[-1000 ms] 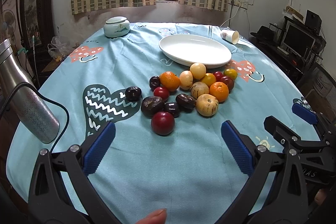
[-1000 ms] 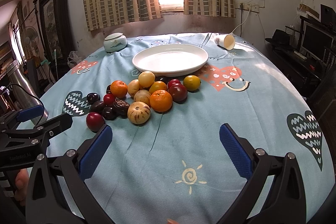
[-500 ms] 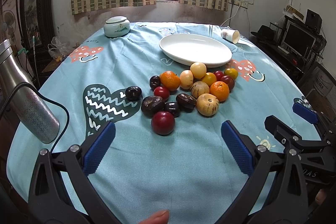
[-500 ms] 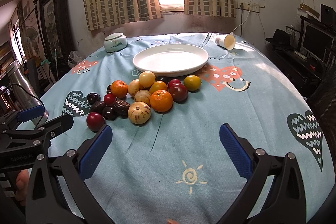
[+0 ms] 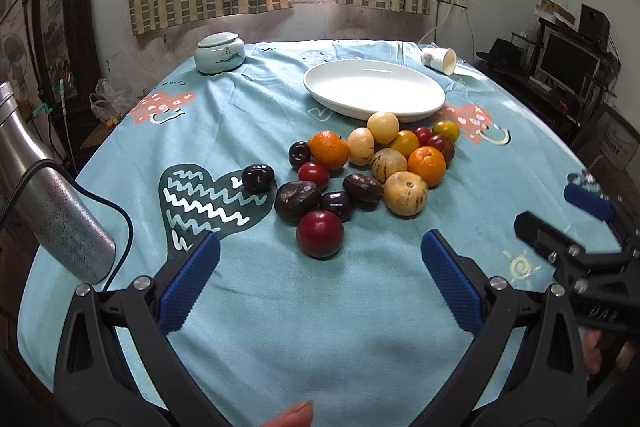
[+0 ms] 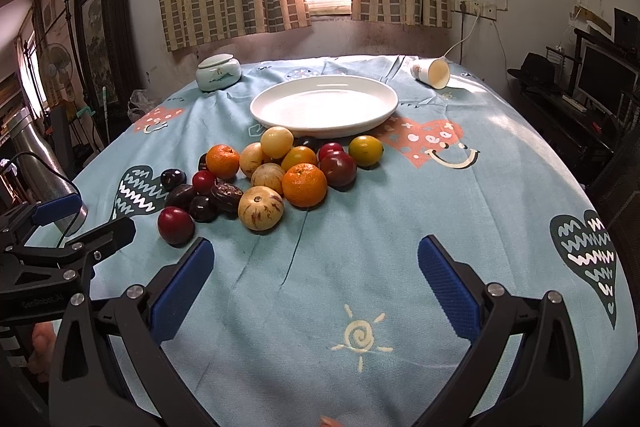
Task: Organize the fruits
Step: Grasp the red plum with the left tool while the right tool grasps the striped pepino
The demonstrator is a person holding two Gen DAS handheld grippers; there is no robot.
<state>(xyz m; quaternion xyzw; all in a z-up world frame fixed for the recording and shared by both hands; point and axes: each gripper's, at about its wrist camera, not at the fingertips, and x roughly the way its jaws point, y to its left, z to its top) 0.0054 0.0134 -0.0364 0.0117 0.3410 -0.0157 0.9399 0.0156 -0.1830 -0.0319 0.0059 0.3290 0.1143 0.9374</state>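
- Left gripper [image 5: 318,267]: jaws spread wide, nothing between the blue pads [image 5: 188,283]. It hangs low over the cloth [image 5: 280,327], at the near edge of the table.
- Right gripper [image 6: 314,275]: jaws likewise spread wide, holding nothing, low over the cloth near a printed sun [image 6: 360,335].
- Each gripper shows in the other's view: the right at the right edge of the left view, the left at the left edge of the right view. Both stand short of the fruit.
- Fruit [image 5: 372,171]: one loose cluster on the cloth, mid-table, just in front of the plate [image 5: 374,89].
- Red plum [image 5: 320,233]: nearest item to the left gripper, at the front of the cluster, in line with the gap between its pads.
- Dark fruits [image 5: 298,201]: grouped on the left side of the cluster, behind the red plum; one dark plum [image 5: 258,178] lies apart on the heart print.
- Oranges: one [image 5: 329,149] at the left rear, one [image 5: 427,165] at the right.
- Striped melon [image 6: 261,213]: front of the cluster in the right view, touching an orange [image 6: 305,185].
- Yellow fruit [image 6: 365,151]: right end of the cluster, close to the plate rim.
- Plate: white, oval, holds no fruit.
- Jar [image 5: 219,52]: lidded, far left of the table.
- Cup [image 6: 432,71]: lying on its side, far right, mouth toward the camera.
- Steel tube [image 5: 48,203]: at the left table edge, with a black cable beside it.
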